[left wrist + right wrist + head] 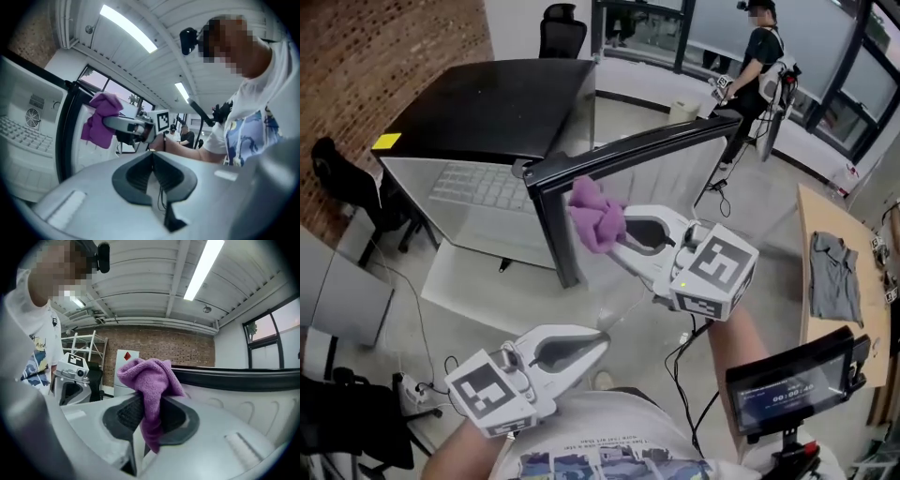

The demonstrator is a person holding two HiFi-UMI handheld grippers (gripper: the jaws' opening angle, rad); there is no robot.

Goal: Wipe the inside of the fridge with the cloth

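Two grippers were seen. The right gripper [619, 239] was clamped on the one purple cloth [595, 214], pinched by a fold between its jaws. Most of the cloth was bunched above the jaw tips and a short tail hung below them. The left gripper [598, 343] was held at about 7 o'clock from the right one in the head view. Its jaws were pressed together and nothing was held between them.

The cloth was carried at the right gripper's 10 o'clock end and was seen against the black edge of the one open fridge door [628, 155]. Whether the cloth touched that edge could not be told. The one black-topped fridge [487, 112] was placed at 10 o'clock from the cloth, and its white interior [487, 192] was left exposed, well apart from the cloth. The door's edge was set between the cloth and that interior. One yellow label [386, 141] was stuck on the fridge top at its 9 o'clock corner.

One black office chair [562, 28] was seen at 12 o'clock beyond the fridge, and one person [759, 66] at 1 o'clock by the windows. One grey garment [834, 277] was laid on a wooden table [806, 225] at 3 o'clock. One small screen [797, 380] was mounted at 5 o'clock.
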